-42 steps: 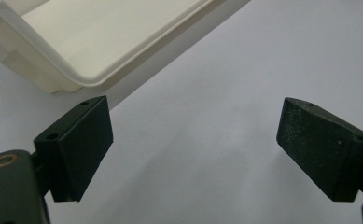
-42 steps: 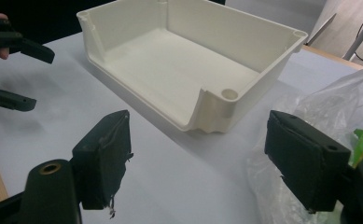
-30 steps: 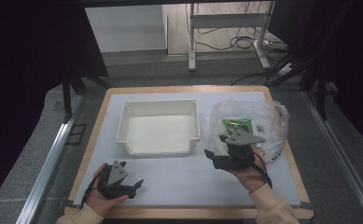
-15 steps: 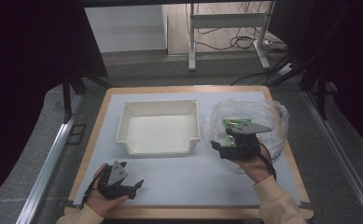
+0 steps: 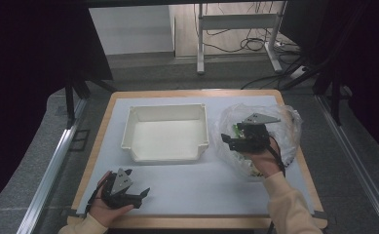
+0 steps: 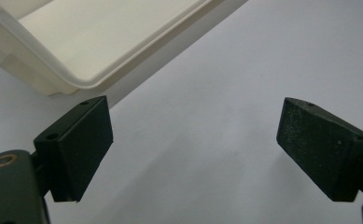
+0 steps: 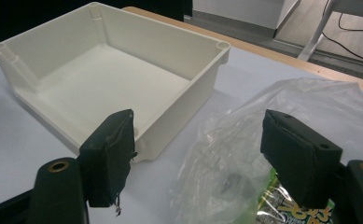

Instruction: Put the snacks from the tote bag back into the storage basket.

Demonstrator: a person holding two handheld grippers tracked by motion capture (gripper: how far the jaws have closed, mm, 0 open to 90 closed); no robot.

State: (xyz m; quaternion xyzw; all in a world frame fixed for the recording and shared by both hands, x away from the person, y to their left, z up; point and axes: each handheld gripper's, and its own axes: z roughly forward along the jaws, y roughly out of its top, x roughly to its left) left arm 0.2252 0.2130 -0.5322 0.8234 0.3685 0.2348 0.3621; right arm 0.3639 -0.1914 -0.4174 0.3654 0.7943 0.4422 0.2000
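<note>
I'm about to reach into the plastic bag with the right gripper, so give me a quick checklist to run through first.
1. Right gripper open: ok, jaws wide apart.
2. Right gripper over the clear plastic bag: ok.
3. Green packet visible inside the bag: ok.
4. Bag mouth open toward the jaws: cannot tell, the film is crumpled.
5. White bin empty, ready to receive: ok.
6. Left gripper open and out of the way, near the table's front edge: ok.
</note>
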